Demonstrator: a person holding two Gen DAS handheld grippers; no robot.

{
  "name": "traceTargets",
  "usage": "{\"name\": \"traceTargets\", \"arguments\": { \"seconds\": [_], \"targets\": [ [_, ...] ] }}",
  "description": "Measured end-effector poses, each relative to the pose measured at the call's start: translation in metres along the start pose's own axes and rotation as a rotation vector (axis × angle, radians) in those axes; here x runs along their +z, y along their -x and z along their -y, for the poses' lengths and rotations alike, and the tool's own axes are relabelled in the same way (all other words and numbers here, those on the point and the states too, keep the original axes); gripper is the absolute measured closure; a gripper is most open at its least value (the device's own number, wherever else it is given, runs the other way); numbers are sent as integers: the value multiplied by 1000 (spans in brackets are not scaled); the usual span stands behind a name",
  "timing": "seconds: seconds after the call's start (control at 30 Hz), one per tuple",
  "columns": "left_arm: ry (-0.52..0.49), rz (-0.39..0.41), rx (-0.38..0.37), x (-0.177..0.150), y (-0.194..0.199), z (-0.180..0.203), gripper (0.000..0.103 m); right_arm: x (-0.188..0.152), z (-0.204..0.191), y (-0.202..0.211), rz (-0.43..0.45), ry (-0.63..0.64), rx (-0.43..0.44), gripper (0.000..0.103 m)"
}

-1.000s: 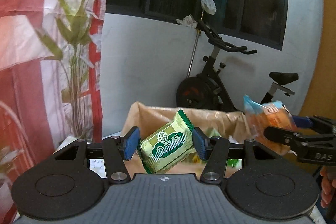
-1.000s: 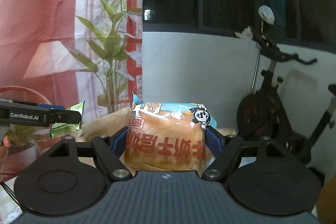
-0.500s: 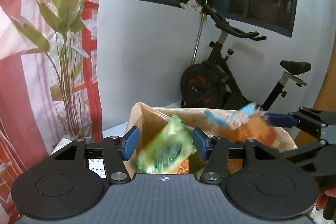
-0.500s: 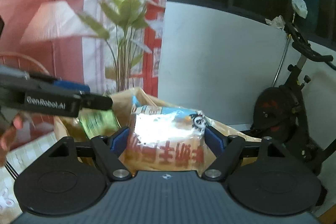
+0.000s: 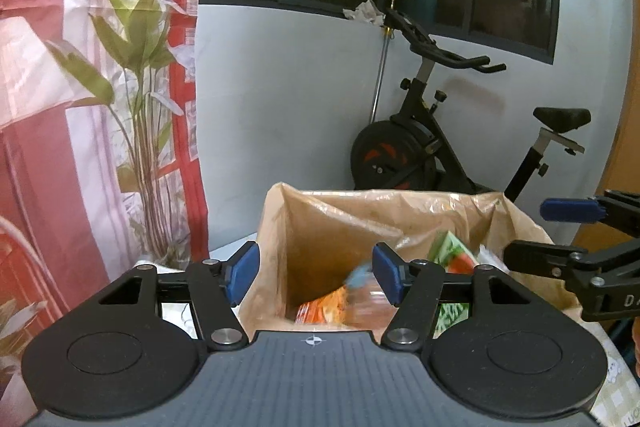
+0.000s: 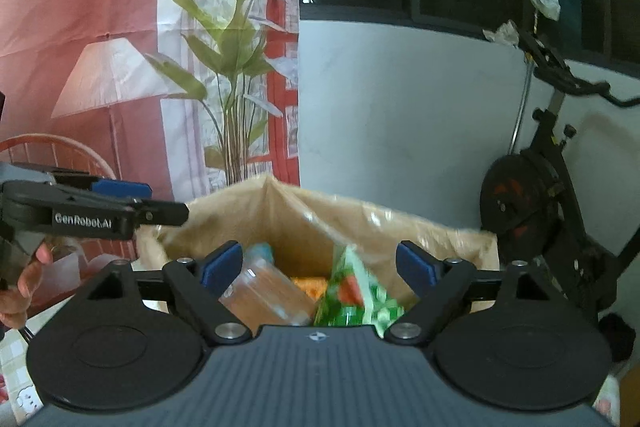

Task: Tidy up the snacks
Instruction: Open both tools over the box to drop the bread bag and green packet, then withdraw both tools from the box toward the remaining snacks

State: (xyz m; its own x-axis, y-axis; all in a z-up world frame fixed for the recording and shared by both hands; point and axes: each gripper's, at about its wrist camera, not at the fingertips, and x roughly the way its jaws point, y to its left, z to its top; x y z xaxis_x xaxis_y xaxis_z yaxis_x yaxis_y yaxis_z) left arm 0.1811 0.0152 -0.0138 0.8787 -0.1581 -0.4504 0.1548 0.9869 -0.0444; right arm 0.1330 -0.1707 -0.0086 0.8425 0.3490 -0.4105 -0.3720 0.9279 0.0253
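Curtain with a printed plant fills the left of both views; grey wall and dark window behind. Exercise bike stands against the wall, behind and right of the bag.

Bag: brown, plastic-lined, mouth open upward, directly ahead of both grippers.

Left gripper: jaws spread wide, nothing between the blue pads. It hovers over the bag's left half. A hand holds it, seen at the left edge of the right wrist view.

Right gripper: jaws also spread wide, empty, over the bag mouth. From the left wrist view it comes in from the right edge, its two fingers apart above the bag's right rim.

Snacks are all inside the bag:
- bread pack, clear wrapper with orange-brown contents, lying tilted at the left; motion-blurred in the left wrist view
- green pack with a red patch, leaning to its right, blurred
- a bit of orange wrapper between them, too small to identify
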Motion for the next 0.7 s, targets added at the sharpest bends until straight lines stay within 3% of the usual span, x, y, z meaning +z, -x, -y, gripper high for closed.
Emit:
{"name": "traceTargets", "arguments": {
  "seconds": [0.7],
  "targets": [
    [-39, -52, 43, -67, 42, 8, 36, -86, -4, 67, -22, -132, -73, 17]
  ]
}}
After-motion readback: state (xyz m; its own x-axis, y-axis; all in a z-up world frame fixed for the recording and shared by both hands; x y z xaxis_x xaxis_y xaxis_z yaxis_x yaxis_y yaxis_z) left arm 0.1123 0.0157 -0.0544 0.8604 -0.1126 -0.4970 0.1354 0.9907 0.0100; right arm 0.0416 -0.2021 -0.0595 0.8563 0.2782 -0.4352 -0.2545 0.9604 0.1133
